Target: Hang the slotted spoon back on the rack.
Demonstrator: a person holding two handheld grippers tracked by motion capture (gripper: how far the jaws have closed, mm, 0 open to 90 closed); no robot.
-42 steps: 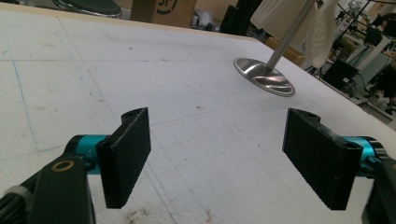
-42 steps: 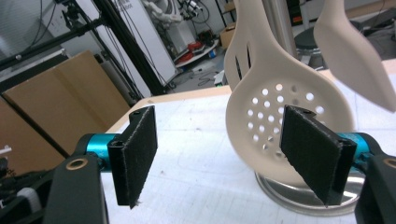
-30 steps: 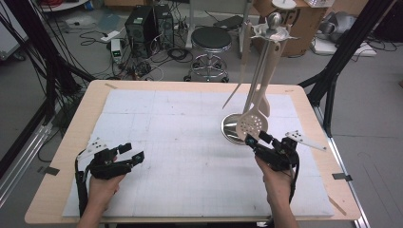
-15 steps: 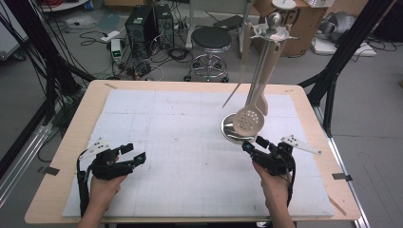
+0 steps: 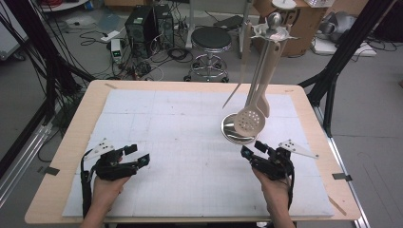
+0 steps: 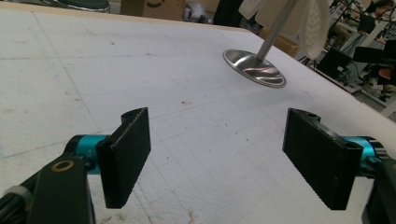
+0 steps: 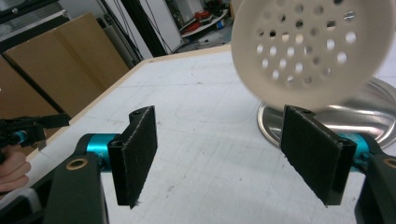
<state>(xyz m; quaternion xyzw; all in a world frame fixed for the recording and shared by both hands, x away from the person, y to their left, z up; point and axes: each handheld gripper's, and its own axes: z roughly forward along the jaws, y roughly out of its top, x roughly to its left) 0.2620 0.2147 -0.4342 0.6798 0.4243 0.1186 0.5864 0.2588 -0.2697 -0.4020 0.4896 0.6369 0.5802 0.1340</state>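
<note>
A metal utensil stand rises from a round shiny base right of the table's centre. From its top hangs a white perforated skimmer, its head just above the base, and beside that a thin pointed utensil. My right gripper stands open just in front of the base, empty. In the right gripper view the skimmer hangs above and beyond the open gripper. My left gripper is open and empty at the front left. The left gripper view shows bare mat between its jaws and the base far off.
A white gridded mat covers the wooden table. Behind the table stand a stool, a computer tower and loose cables on the floor. Black frame legs flank the right side.
My right gripper has drawn back a little from the stand's base, toward the person and slightly left. The left gripper has barely moved.
</note>
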